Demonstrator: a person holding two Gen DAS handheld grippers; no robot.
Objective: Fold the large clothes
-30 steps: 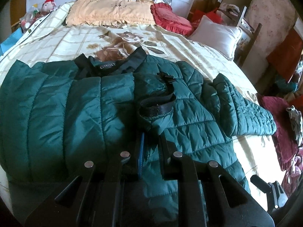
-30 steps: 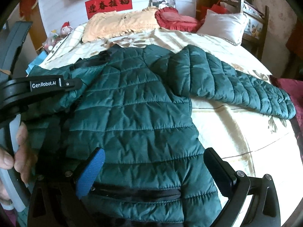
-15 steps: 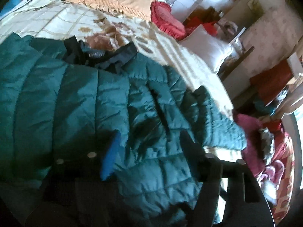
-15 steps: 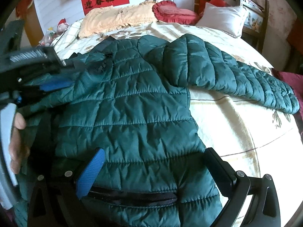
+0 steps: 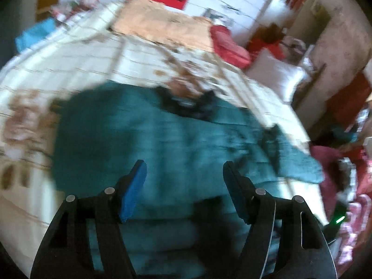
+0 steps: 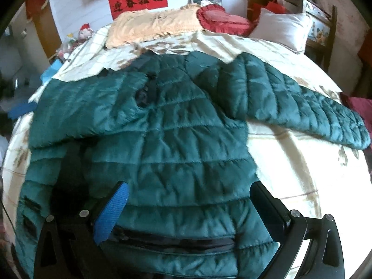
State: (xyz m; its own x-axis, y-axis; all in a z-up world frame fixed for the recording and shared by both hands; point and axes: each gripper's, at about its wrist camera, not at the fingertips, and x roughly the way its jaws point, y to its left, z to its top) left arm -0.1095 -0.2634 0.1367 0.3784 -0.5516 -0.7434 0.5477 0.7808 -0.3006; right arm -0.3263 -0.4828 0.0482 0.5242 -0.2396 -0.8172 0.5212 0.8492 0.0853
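Note:
A dark green quilted jacket lies flat on the bed. Its left sleeve is folded across the chest, its right sleeve stretches out to the right. My right gripper is open and empty above the jacket's hem. In the blurred left wrist view the jacket lies below my left gripper, which is open and empty above it.
The bed has a cream floral sheet. An orange pillow, a red cushion and a white pillow lie at the head. A wooden chair stands at the right. Toys sit at the left.
My left gripper has opened, let go of the left sleeve on the chest, and pulled back and up. It has left the right wrist view. The right gripper hardly moved.

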